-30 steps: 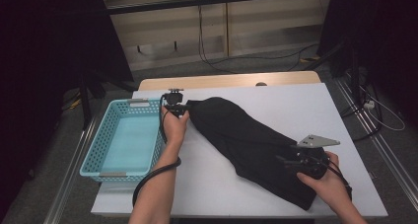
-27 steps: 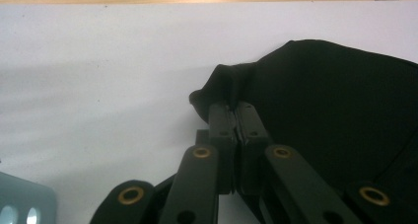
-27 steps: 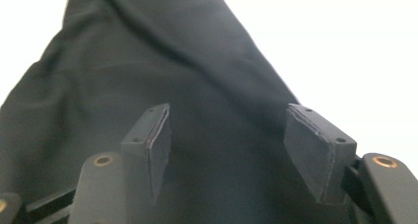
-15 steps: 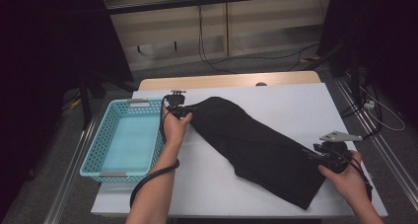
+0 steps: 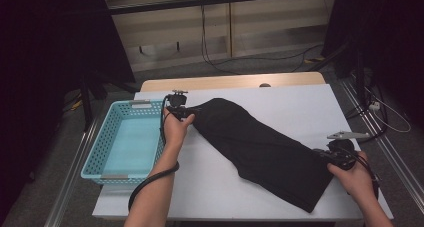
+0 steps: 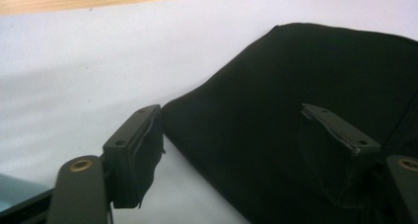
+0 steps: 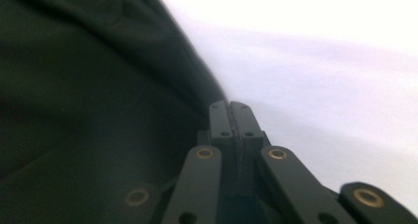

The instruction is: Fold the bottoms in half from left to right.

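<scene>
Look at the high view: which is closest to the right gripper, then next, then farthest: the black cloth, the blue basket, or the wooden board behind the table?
1. Black cloth, right beside the right gripper.
2. Wooden board, far table edge.
3. Blue basket, far left.

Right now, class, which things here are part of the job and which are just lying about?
In use:
black cloth
left gripper, open at its corner
right gripper, shut on its edge

Lying about:
blue basket, empty
floor cables
</scene>
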The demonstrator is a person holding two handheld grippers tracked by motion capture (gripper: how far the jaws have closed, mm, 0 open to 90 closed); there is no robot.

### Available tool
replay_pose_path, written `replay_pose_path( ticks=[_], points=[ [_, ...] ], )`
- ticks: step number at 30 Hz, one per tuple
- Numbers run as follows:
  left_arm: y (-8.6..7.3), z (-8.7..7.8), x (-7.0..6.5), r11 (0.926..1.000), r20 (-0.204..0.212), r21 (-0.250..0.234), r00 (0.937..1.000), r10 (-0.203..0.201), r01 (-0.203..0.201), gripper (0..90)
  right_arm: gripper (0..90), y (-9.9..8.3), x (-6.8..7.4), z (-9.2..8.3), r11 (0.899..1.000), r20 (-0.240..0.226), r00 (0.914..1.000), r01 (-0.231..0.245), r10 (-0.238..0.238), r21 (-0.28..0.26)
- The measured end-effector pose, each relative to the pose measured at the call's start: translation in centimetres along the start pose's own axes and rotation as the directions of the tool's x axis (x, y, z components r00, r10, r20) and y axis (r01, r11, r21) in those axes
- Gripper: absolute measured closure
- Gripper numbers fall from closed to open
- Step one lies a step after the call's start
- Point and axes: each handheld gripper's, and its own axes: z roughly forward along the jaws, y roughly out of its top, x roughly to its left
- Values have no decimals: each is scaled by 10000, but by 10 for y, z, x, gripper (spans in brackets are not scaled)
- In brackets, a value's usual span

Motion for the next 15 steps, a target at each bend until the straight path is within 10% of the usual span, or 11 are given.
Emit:
replay_pose_path(
  ticks=[7,15],
  points=[
    [-3,8,4,9999,-109,133,9999,80,-79,227,870,-2,-14,-5,9996,165,9996,-231,233,-153],
    [-6,10,5,9996,-122,199,9997,205,-203,221,488,8,19,-6,9949,-307,9972,655,-680,-768]
  ],
)
